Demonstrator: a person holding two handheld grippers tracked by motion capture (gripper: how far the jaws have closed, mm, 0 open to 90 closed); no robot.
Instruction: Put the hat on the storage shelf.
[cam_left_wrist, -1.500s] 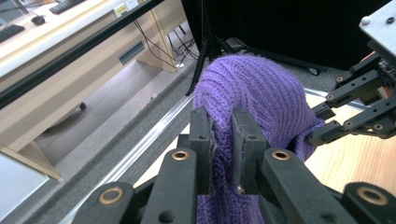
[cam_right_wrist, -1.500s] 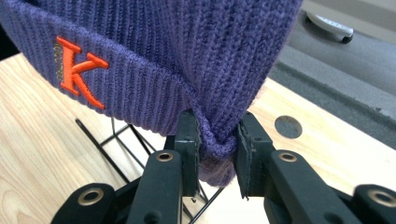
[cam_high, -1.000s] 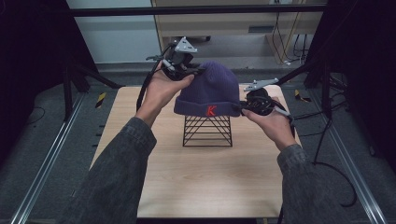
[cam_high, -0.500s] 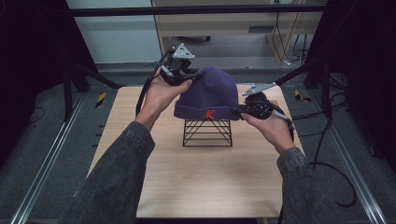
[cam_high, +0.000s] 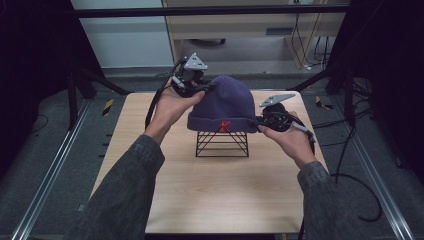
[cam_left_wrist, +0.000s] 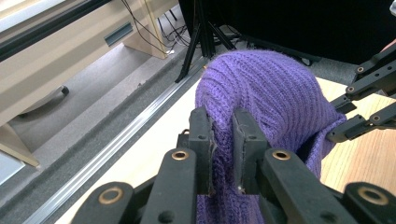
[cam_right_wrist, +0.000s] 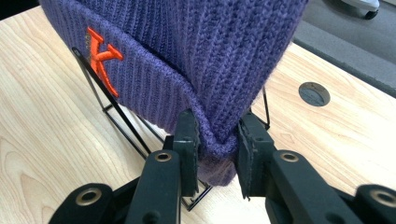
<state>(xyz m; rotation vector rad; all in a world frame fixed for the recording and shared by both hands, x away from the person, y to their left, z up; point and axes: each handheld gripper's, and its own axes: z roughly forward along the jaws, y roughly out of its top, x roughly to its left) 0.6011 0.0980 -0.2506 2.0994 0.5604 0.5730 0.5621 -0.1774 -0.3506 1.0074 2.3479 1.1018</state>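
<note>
A purple knitted beanie (cam_high: 222, 102) with an orange letter K on its cuff sits over a black wire stand (cam_high: 222, 142) in the middle of the wooden table (cam_high: 200, 200). My left gripper (cam_high: 202, 90) is shut on a fold of knit high on the hat's left side; in the left gripper view the purple beanie (cam_left_wrist: 280, 88) bulges between the pads of the gripper (cam_left_wrist: 223, 116). My right gripper (cam_high: 257, 120) is shut on the cuff at the right. In the right gripper view that gripper (cam_right_wrist: 217, 121) pinches the beanie's (cam_right_wrist: 187, 42) lower rim, with the stand's wires (cam_right_wrist: 116, 116) beneath.
A round hole (cam_right_wrist: 314, 93) lies in the tabletop beyond the hat. Metal rails (cam_high: 55, 165) run along both sides of the table, and black frame posts (cam_high: 345, 90) stand at the back corners. Cables (cam_high: 350, 175) trail on the floor at the right.
Both grippers have come down a little, still holding the beanie. The hat now sits slightly lower over the wire stand.
</note>
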